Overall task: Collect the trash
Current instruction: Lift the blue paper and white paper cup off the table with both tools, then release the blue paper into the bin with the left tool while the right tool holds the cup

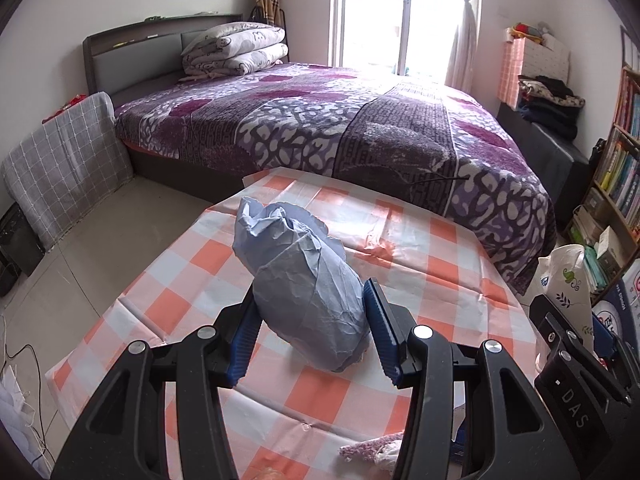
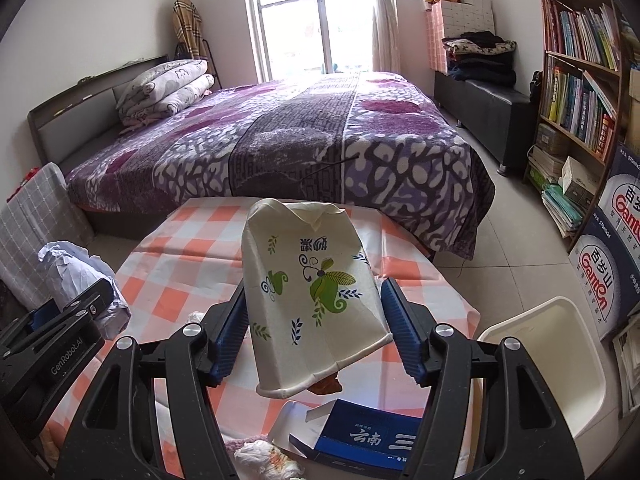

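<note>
A crumpled pale-blue paper wad (image 1: 308, 300) sits between the blue pads of my left gripper (image 1: 312, 332), which is shut on it above the orange-and-white checked tablecloth (image 1: 200, 280). My right gripper (image 2: 316, 320) is shut on a flattened white paper cup (image 2: 308, 280) printed with green leaves, held rim toward the camera over the table. In the left wrist view the cup (image 1: 568, 276) and the right gripper (image 1: 580, 344) show at the right edge. In the right wrist view the blue wad (image 2: 72, 268) and the left gripper (image 2: 68, 320) appear at the left.
A torn blue carton (image 2: 360, 436) and crumpled tissue (image 2: 268, 460) lie on the table's near edge, with a pinkish scrap (image 1: 368, 448) close by. A white plastic bin (image 2: 560, 344) stands to the right. A purple-covered bed (image 2: 280, 148) lies beyond the table, and a bookshelf (image 2: 580, 80) lines the right wall.
</note>
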`<action>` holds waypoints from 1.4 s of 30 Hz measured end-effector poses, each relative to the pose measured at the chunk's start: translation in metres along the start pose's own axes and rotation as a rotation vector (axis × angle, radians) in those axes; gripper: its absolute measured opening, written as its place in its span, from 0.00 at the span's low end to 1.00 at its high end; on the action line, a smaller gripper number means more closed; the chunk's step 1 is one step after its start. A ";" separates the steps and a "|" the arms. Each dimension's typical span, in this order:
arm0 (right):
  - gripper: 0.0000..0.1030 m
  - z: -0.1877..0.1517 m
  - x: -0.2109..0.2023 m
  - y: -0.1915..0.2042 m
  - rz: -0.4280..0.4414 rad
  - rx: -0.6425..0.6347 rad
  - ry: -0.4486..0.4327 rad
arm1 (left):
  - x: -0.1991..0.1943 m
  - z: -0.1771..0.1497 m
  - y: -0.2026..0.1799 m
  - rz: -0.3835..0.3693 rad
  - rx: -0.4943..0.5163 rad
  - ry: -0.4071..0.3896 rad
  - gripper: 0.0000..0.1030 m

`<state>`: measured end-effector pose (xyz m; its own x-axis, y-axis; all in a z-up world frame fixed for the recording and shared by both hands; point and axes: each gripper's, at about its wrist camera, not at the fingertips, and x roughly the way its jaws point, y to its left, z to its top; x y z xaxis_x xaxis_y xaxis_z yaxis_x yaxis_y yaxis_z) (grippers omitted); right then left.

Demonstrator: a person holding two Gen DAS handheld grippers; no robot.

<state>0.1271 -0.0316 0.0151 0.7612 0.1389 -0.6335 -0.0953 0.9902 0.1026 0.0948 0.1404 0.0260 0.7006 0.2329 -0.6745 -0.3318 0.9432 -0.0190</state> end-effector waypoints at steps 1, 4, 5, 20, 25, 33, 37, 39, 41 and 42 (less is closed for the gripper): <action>0.60 0.000 -0.001 -0.003 -0.003 0.005 0.000 | -0.001 0.000 -0.004 -0.004 0.005 -0.001 0.49; 0.60 0.000 -0.005 -0.013 -0.013 0.023 -0.003 | -0.004 -0.001 -0.016 -0.015 0.018 -0.004 0.49; 0.60 0.000 -0.006 -0.017 -0.016 0.029 -0.004 | -0.004 -0.001 -0.020 -0.018 0.022 -0.005 0.49; 0.60 -0.001 -0.023 -0.087 -0.100 0.134 -0.006 | -0.013 -0.011 -0.085 -0.090 0.105 -0.006 0.49; 0.60 -0.003 -0.027 -0.114 -0.145 0.172 -0.003 | -0.015 -0.017 -0.107 -0.121 0.135 -0.003 0.49; 0.61 -0.008 -0.034 -0.156 -0.215 0.244 0.009 | -0.018 -0.027 -0.143 -0.166 0.185 0.003 0.49; 0.61 -0.012 -0.038 -0.176 -0.244 0.284 0.014 | -0.020 -0.032 -0.160 -0.191 0.208 0.007 0.49; 0.61 -0.013 -0.040 -0.186 -0.257 0.302 0.018 | -0.021 -0.035 -0.168 -0.203 0.220 0.011 0.49; 0.61 -0.015 -0.042 -0.195 -0.272 0.320 0.023 | -0.022 -0.039 -0.177 -0.217 0.233 0.017 0.49; 0.61 -0.015 -0.043 -0.200 -0.280 0.331 0.027 | -0.021 -0.041 -0.181 -0.224 0.240 0.022 0.49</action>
<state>0.1037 -0.2355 0.0099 0.7109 -0.1291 -0.6914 0.3267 0.9311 0.1620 0.1143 -0.0451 0.0138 0.7249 0.0105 -0.6888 -0.0107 0.9999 0.0040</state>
